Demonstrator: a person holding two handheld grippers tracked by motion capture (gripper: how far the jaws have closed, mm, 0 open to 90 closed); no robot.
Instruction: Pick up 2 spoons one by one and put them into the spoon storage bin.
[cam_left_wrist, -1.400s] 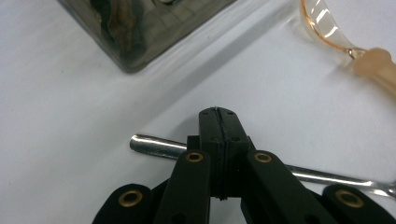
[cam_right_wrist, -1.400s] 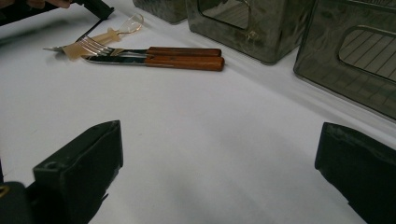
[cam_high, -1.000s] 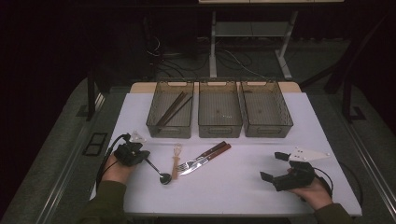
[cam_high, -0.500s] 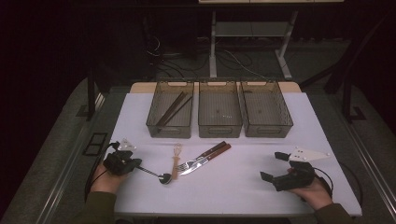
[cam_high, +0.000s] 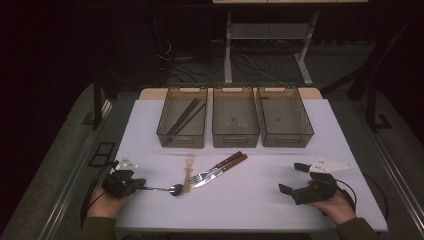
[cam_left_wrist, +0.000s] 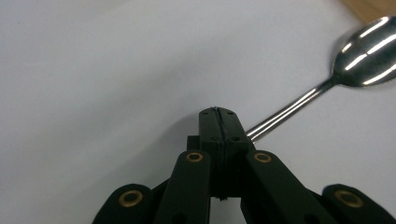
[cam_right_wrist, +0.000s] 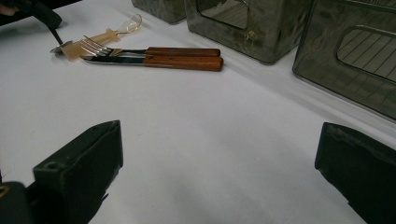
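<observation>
My left gripper (cam_high: 138, 184) is at the near left of the white table (cam_high: 250, 200), shut on the handle of a metal spoon (cam_high: 172, 189). In the left gripper view the jaws are pressed together (cam_left_wrist: 218, 113) and the spoon (cam_left_wrist: 359, 60) runs out to the upper right over the table. The spoon's bowl lies next to a tan plastic scoop (cam_high: 188, 172). A fork (cam_high: 207, 174) and a knife (cam_high: 225, 166) with wooden handles lie side by side in the middle. At the near right my right gripper (cam_high: 293, 178) is open and holds nothing; its jaws (cam_right_wrist: 219, 135) stand wide apart over bare table.
Three dark clear bins stand in a row at the back: the left bin (cam_high: 166, 134) holds chopsticks (cam_high: 186, 116), while the middle bin (cam_high: 235, 135) and right bin (cam_high: 287, 137) look empty. In the right gripper view the fork (cam_right_wrist: 98, 46), knife (cam_right_wrist: 156, 60) and bins (cam_right_wrist: 261, 28) lie ahead.
My left gripper has drawn back toward the near left edge, swinging the spoon's handle with it; the spoon's bowl stayed beside the scoop. The right gripper has not moved.
</observation>
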